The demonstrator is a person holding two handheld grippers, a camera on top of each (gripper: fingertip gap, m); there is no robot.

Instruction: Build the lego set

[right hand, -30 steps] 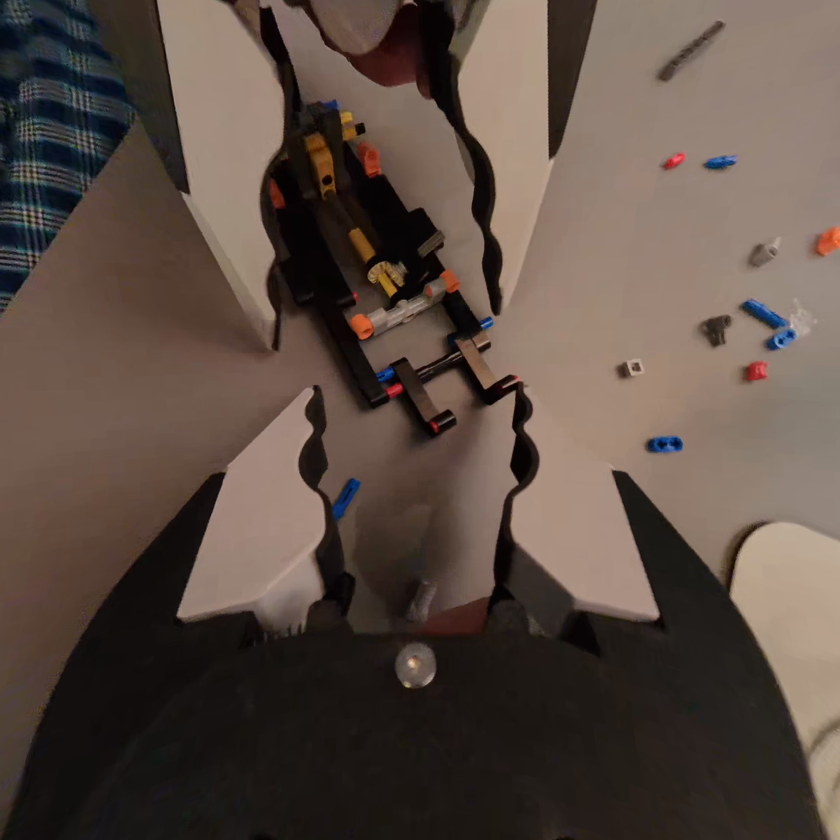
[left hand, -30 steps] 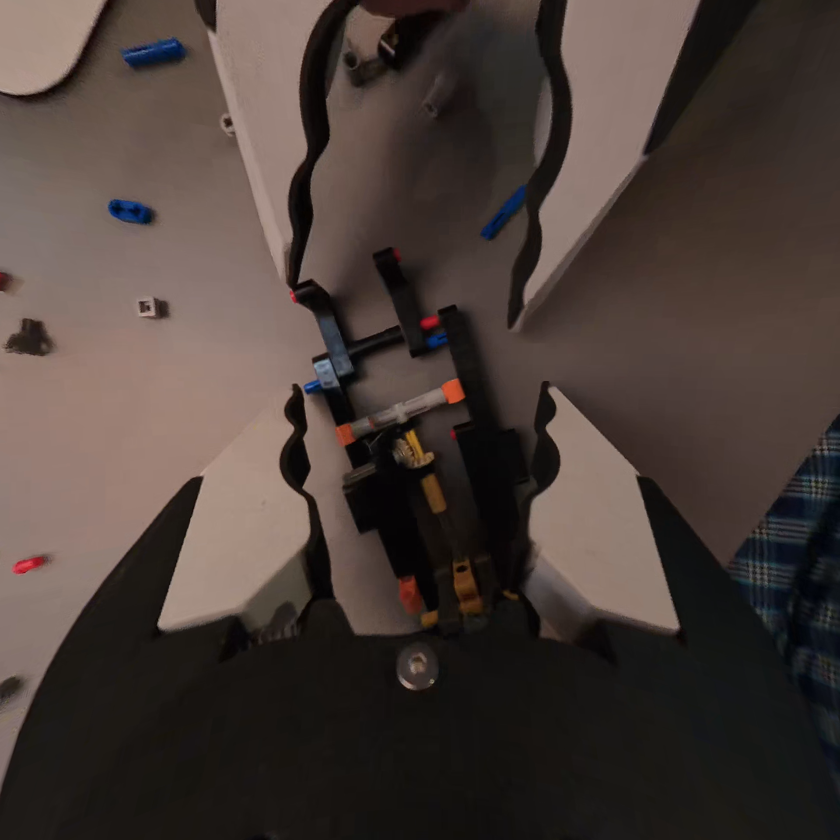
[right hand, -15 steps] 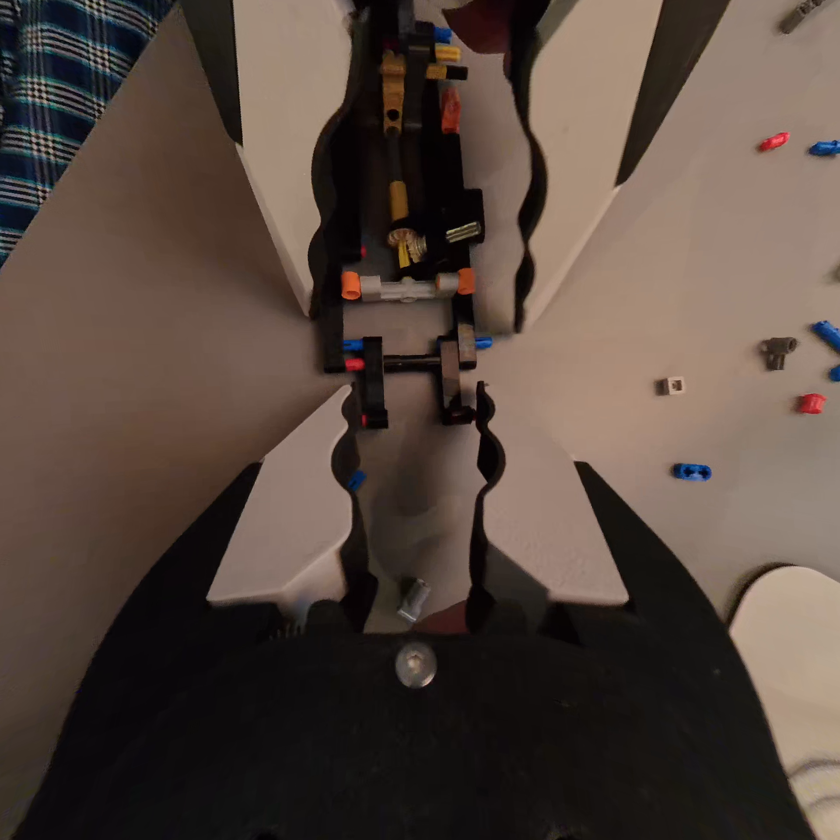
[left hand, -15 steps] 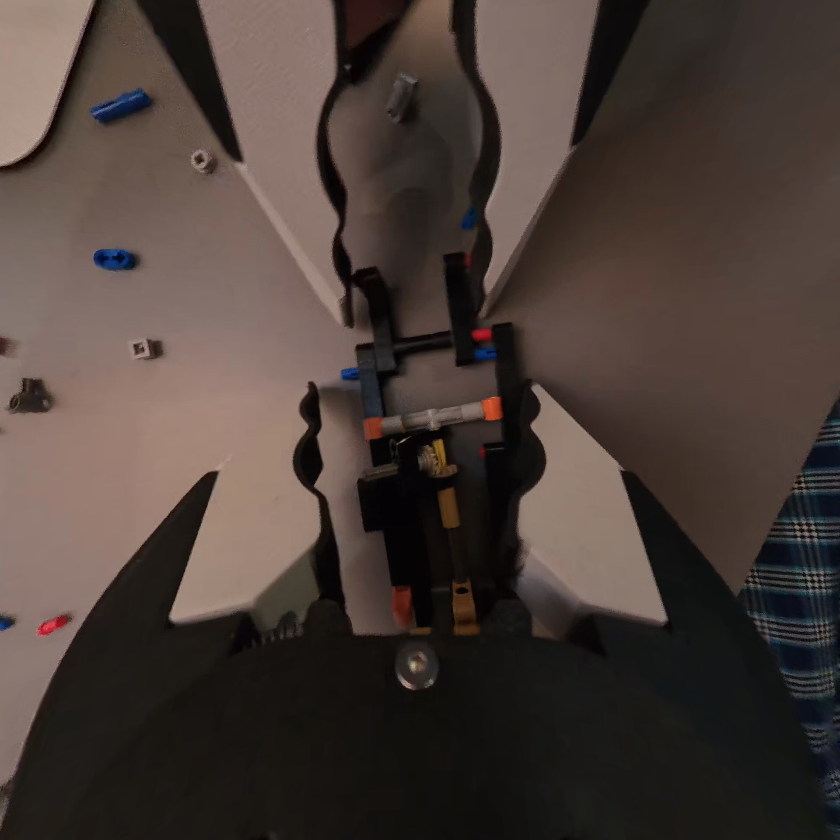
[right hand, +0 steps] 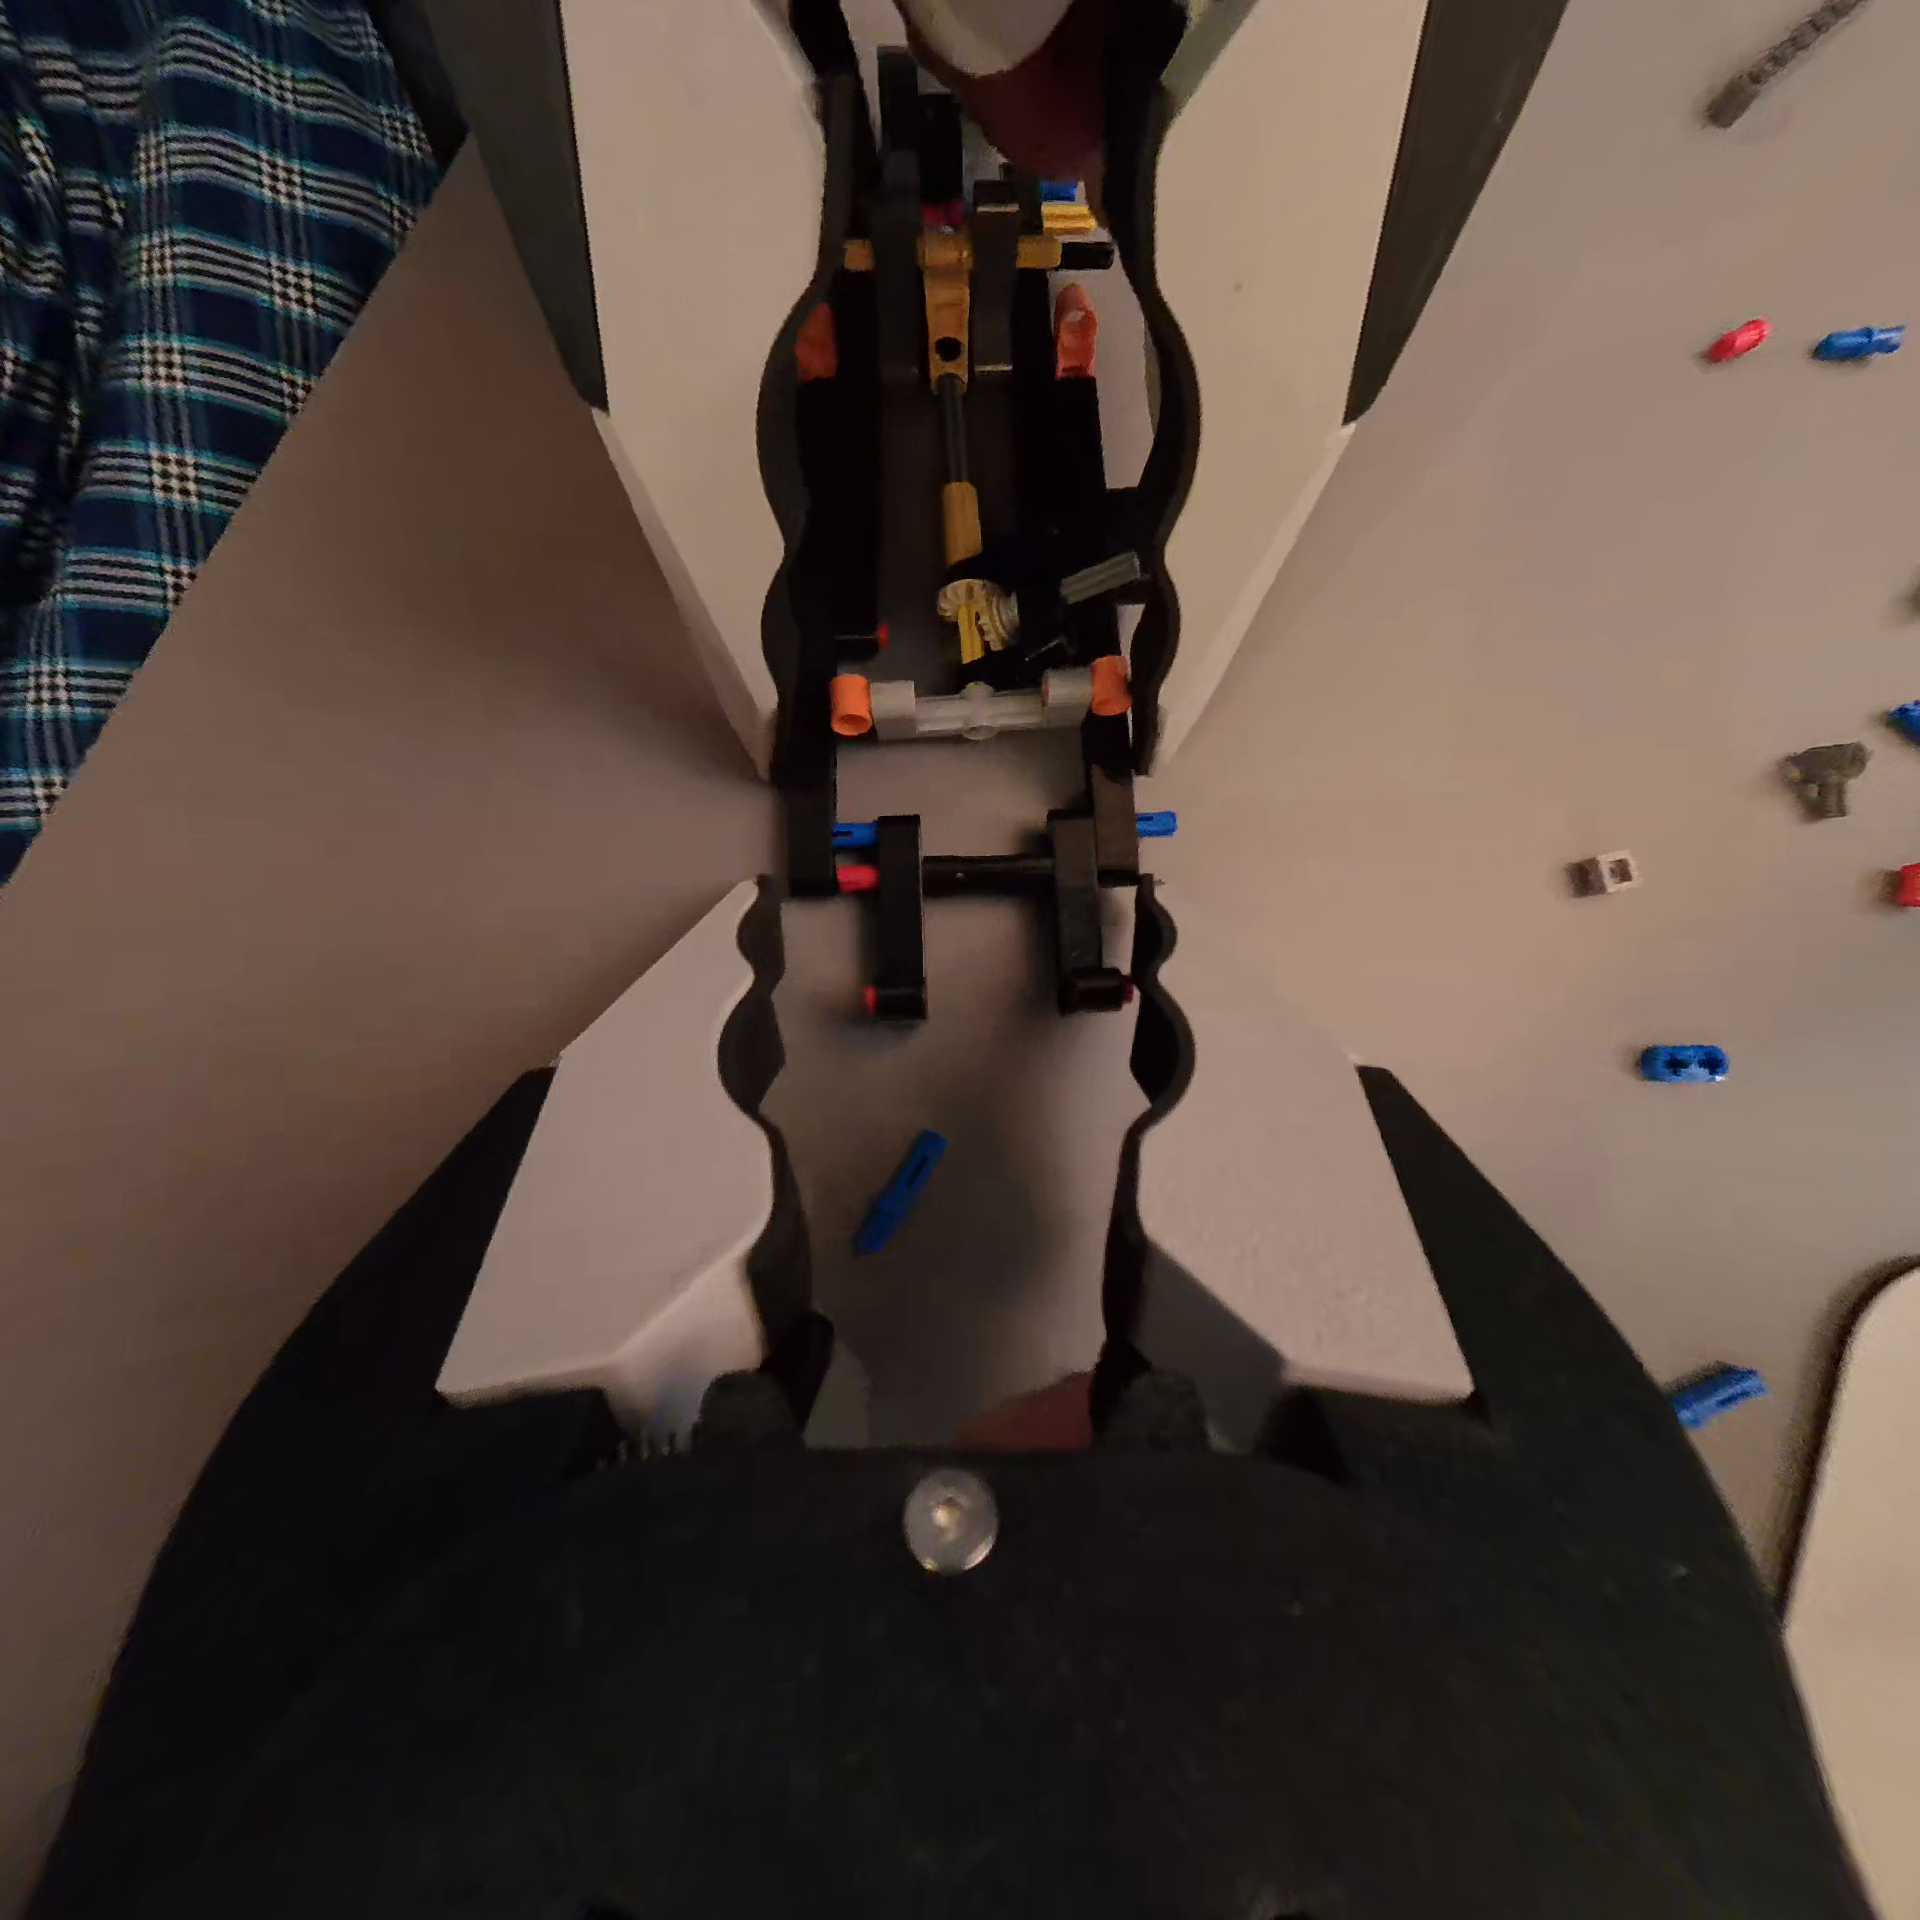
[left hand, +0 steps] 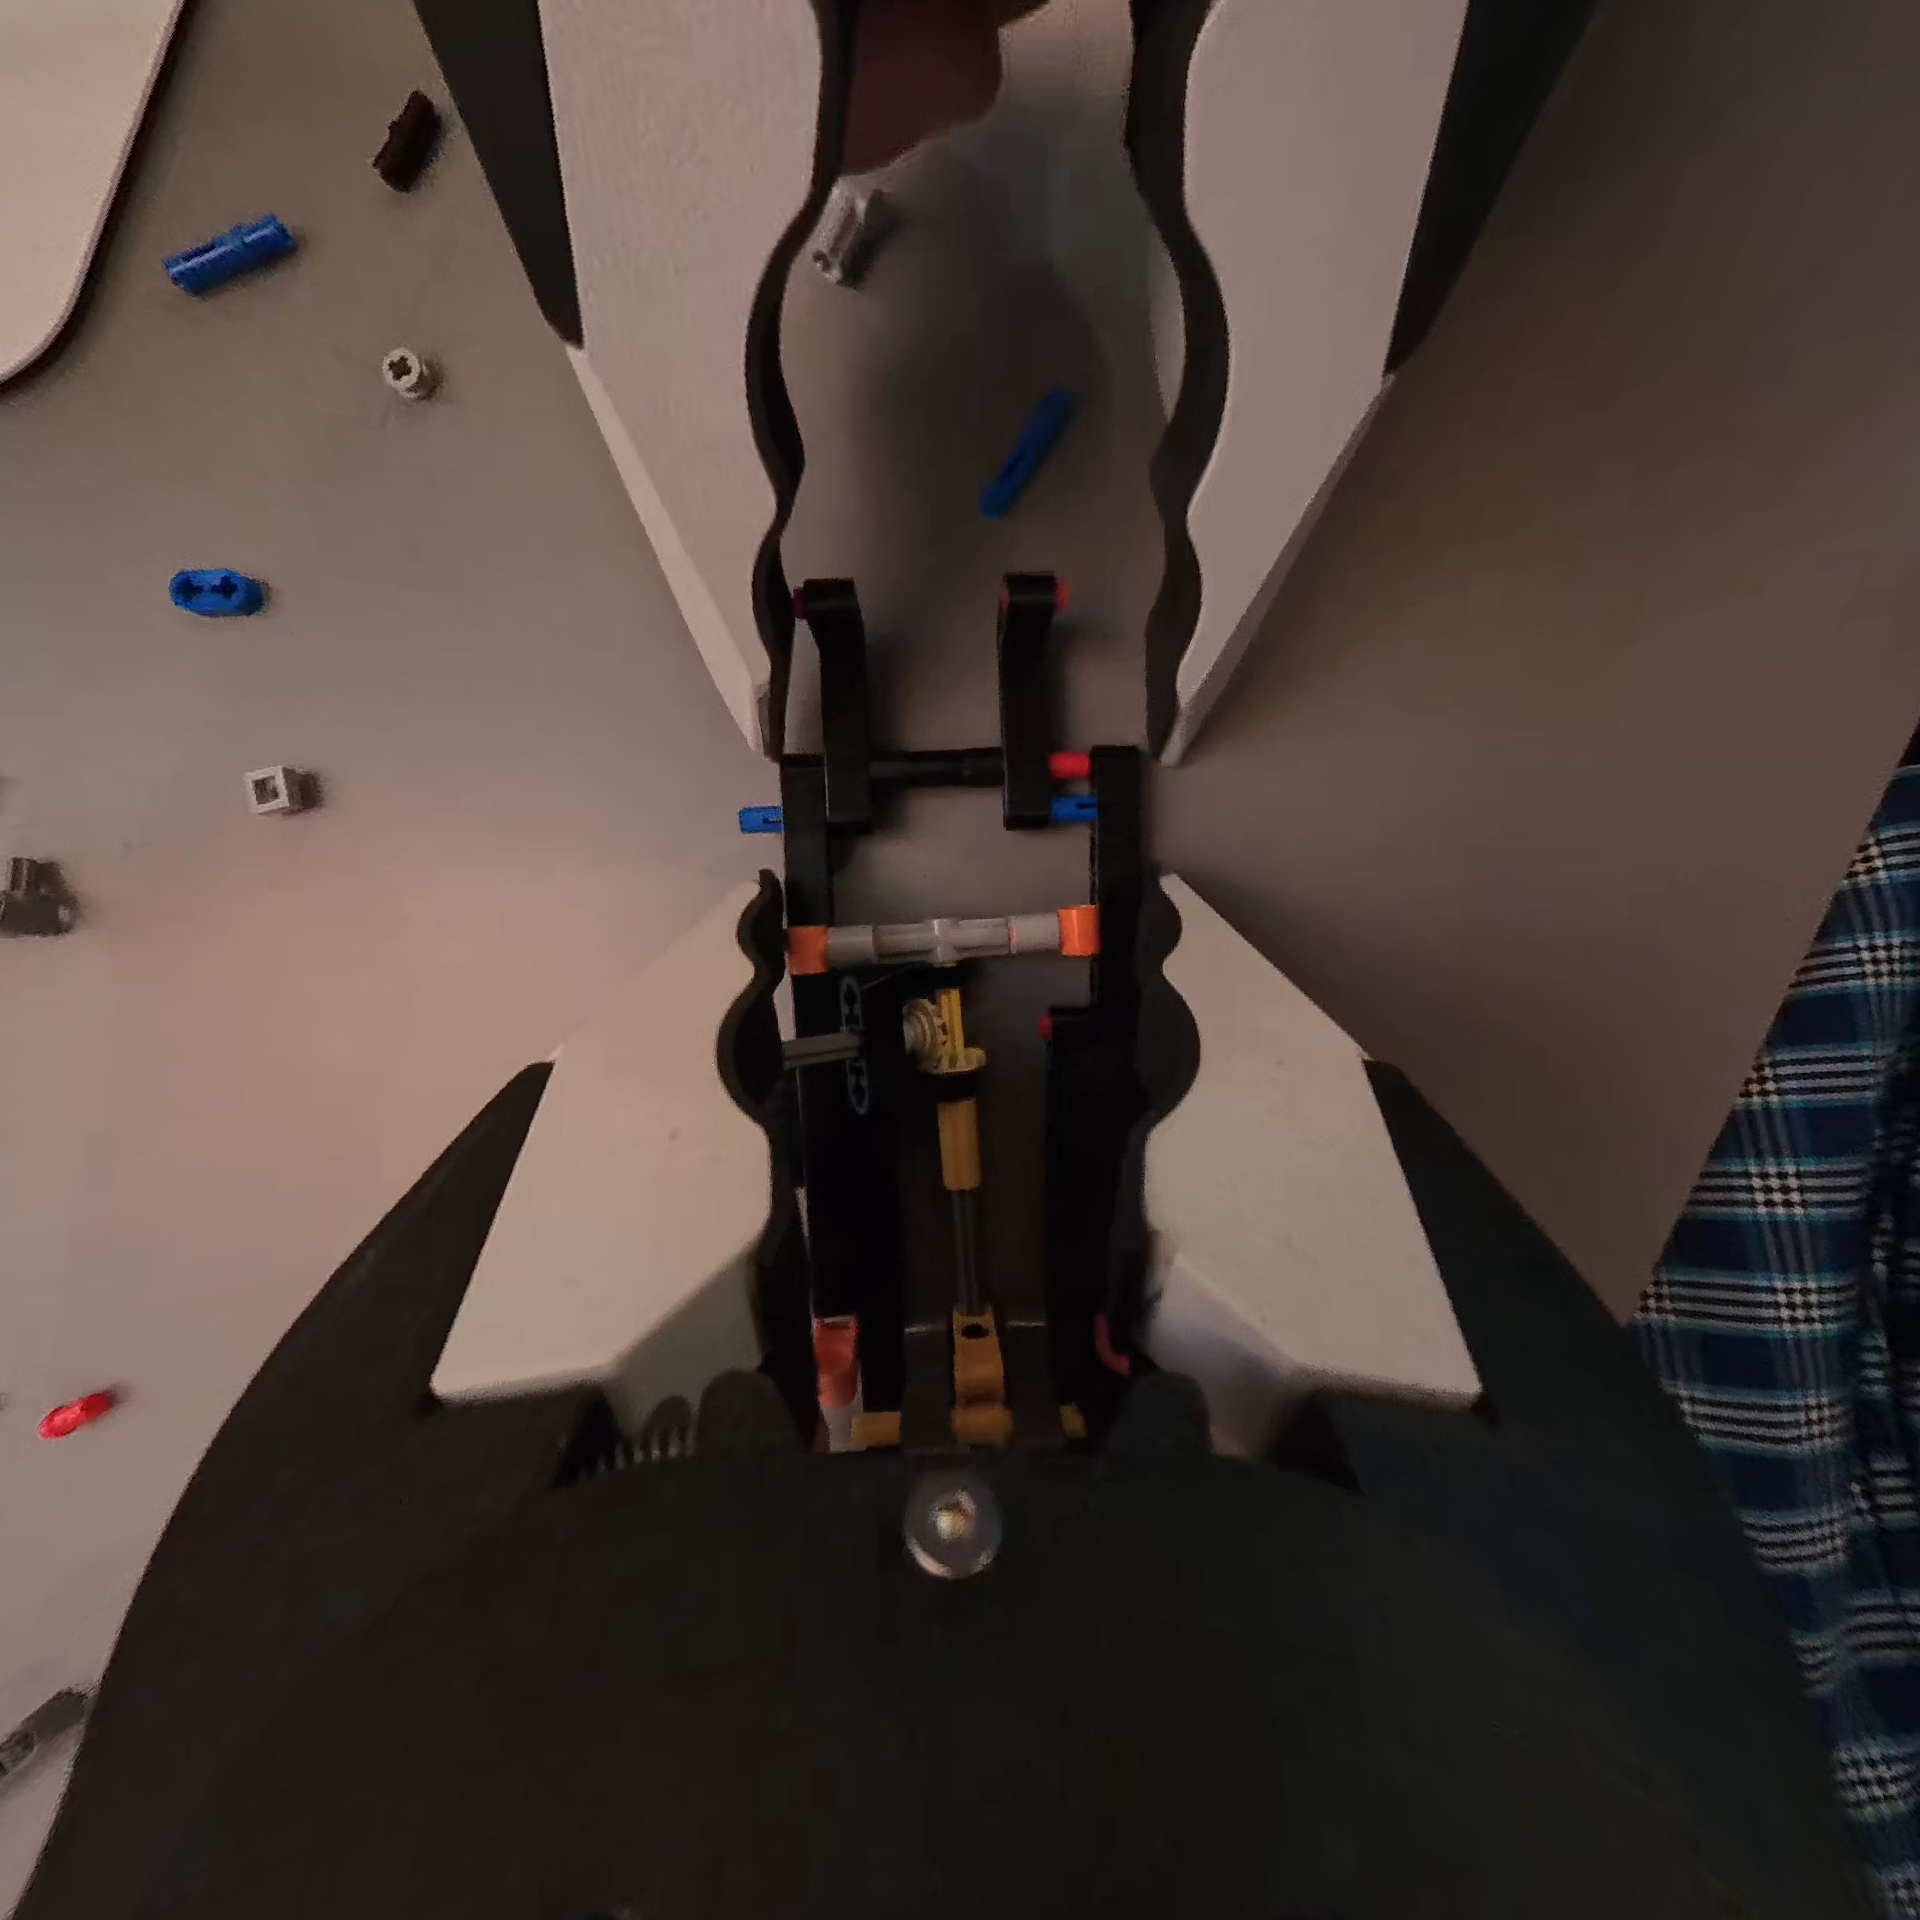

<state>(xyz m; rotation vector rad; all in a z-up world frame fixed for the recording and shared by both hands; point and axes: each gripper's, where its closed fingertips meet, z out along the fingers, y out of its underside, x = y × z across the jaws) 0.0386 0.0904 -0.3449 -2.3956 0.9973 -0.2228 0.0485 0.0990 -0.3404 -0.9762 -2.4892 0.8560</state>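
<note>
The long black plastic lego frame (left hand: 961,1039), built of two parallel beams tied by a grey cross-axle with orange end bushes (left hand: 940,938) and carrying a yellow shaft with a tan bevel gear (left hand: 940,1049) down its middle, lies flat on the grey tabletop (left hand: 416,1039); everything else is placed from it. The left gripper (left hand: 961,904) straddles the frame's gear end, its wavy black pads pressed against both outer beams, so it appears clamped on the frame; the right gripper (right hand: 951,914) faces it from the opposite end, its fingers parted about as wide as the frame, one pad (right hand: 1148,935) touching or nearly touching the outer side of one short black arm (right hand: 1081,940), the other pad just clear of the second arm, nothing gripped. A loose blue plastic pin (right hand: 899,1193) lies beyond the frame's forked end, between the right gripper's fingers; small blue, red and grey pieces are scattered well apart from the frame on one side.

Judging by its make, the frame is light and stiff along the beams, but the two short arms hang on a thin black axle (right hand: 982,871) and would likely swivel or pop off under side pressure; the smooth plastic may slip against the pads; the safest hold is across both long beams near the grey cross-axle, not on the gear or the arms.
</note>
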